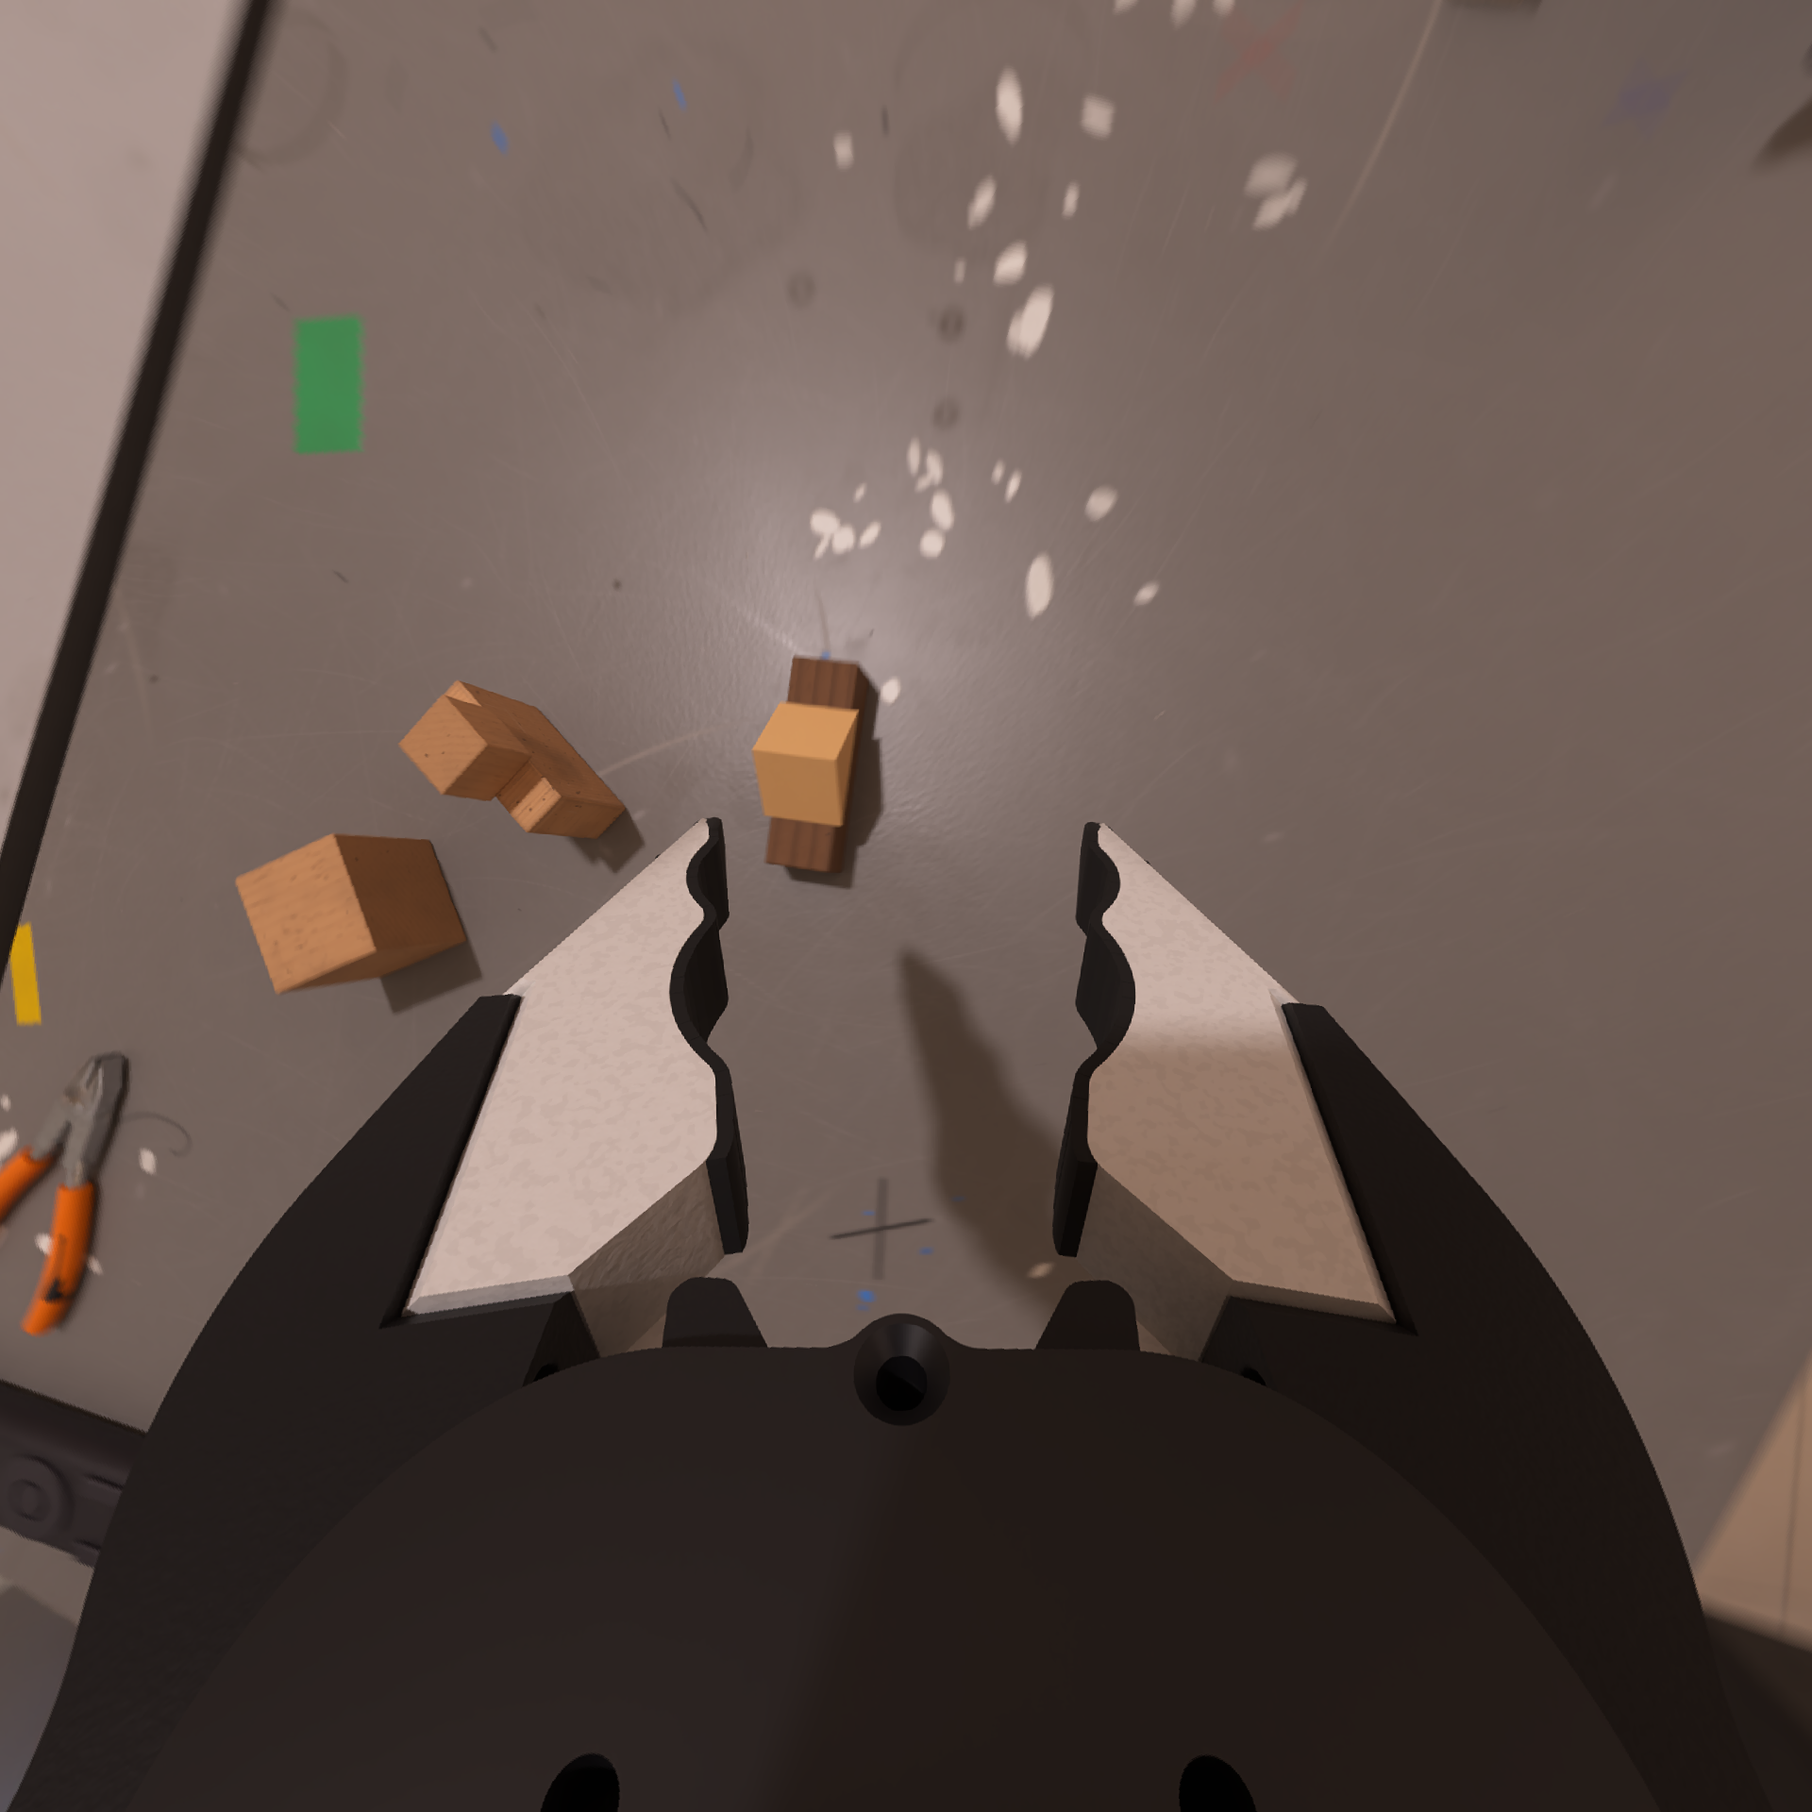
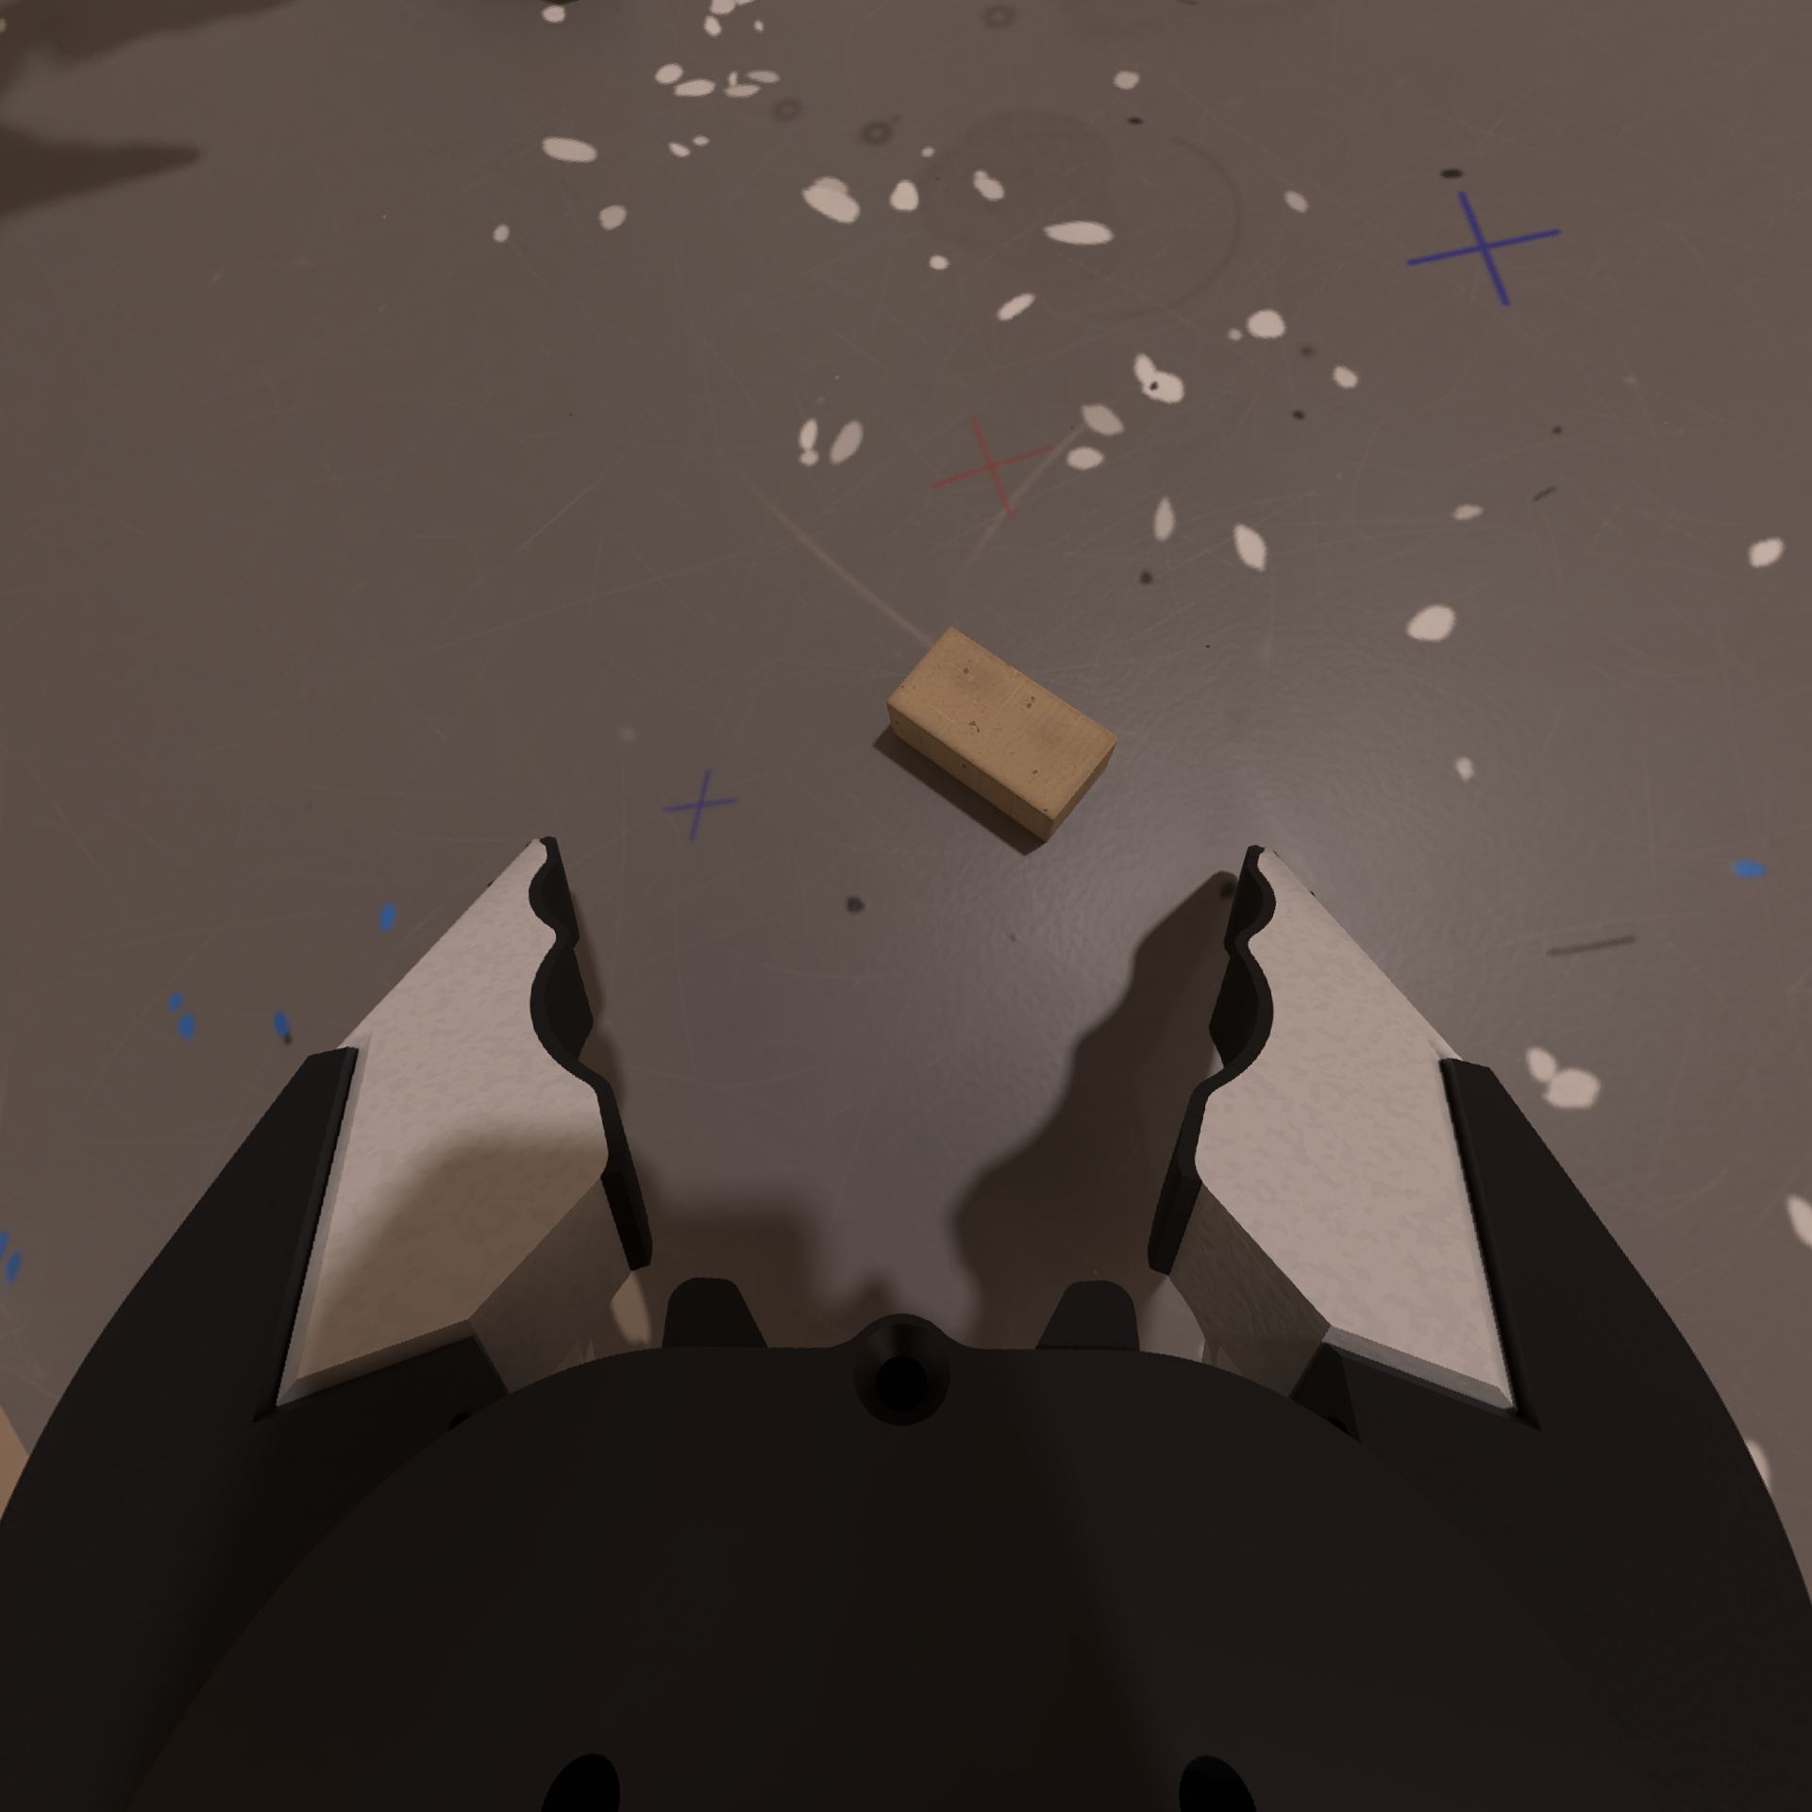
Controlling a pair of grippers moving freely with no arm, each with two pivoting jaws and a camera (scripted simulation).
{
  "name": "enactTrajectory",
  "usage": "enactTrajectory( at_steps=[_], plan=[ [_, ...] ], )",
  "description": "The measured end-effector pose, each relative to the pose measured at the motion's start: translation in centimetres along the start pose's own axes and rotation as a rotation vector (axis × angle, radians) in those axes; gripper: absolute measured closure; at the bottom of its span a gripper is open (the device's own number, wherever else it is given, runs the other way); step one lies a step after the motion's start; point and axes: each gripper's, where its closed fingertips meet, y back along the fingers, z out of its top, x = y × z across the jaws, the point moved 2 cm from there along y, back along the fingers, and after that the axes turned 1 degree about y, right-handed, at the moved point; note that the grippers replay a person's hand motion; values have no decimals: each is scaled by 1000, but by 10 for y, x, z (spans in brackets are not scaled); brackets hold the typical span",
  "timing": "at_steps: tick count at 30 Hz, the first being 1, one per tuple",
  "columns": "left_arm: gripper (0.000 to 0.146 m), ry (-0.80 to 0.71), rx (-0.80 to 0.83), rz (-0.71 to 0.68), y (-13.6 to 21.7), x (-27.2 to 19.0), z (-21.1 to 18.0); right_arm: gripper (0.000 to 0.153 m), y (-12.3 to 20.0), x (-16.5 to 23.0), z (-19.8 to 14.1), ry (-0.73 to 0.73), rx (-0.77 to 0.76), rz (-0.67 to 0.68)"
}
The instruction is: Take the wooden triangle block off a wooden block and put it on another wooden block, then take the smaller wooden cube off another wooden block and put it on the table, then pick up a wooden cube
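In the left wrist view a small light wooden cube (image 1: 804,763) sits on a dark brown wooden block (image 1: 819,775) just ahead of my left gripper (image 1: 900,833), which is open and empty above the table. To the left, a wooden triangle block (image 1: 469,745) rests on a reddish wooden block (image 1: 559,789). A larger wooden cube (image 1: 348,907) stands on the table nearer the left edge. In the right wrist view a pale rectangular wooden block (image 2: 1000,730) lies alone on the table ahead of my right gripper (image 2: 900,848), which is open and empty.
Orange-handled pliers (image 1: 64,1186) lie at the left by the table's dark edge (image 1: 127,471). A green patch (image 1: 328,384) and a yellow strip (image 1: 25,973) mark the grey table. White flecks and drawn crosses (image 2: 1483,245) dot the surface.
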Motion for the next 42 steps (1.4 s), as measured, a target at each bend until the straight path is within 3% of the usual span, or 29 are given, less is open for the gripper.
enactTrajectory(
  at_steps=[3, 7, 9, 11, 12, 16, 19, 22, 24, 27, 29, 33, 37, 42],
  plan=[
    [72, -102, 105, -34, -35, 14, -10, 21, 0, 0, 0, 0, 0, 0],
    [74, -131, 208, -53, -71, 26, -18, 21, 0, 0, 0, 0, -1, -1],
    [83, -122, 205, -52, -81, 30, -18, 21, 0, 0, 0, 0, -1, 0],
    [108, -126, 198, -40, -83, 33, -18, 21, 0, 0, 0, 0, -1, 0],
    [119, -130, 206, -23, -81, 36, -20, 21, 0, 0, 0, 0, -1, 0],
    [120, -93, 207, 103, -44, 56, -10, 21, 0, 0, 0, 0, -1, 2],
    [120, -29, -19, 139, 9, 45, 49, 21, 0, 0, 0, 2, -1, 5],
    [120, -32, -212, 65, 36, -8, 122, 21, 0, 0, 0, 5, -1, 8],
    [120, -29, -186, 29, 18, -50, 155, 21, 0, 0, 0, 6, -1, 7],
    [120, -87, -29, -40, -44, -108, 177, 21, 0, 0, 0, 6, -1, 6],
    [120, -156, 48, -61, -87, -130, 184, 21, 0, 0, 0, 7, -1, 6],
    [120, -245, 122, -229, -149, -159, 192, 21, 0, 0, 0, 6, -2, 4],
    [120, -266, 175, -238, -175, -168, 198, 21, 0, 0, 0, 5, -2, 2],
    [120, -241, 164, -231, -181, -171, 201, 21, 0, 0, 0, 5, -3, 0]
  ],
)
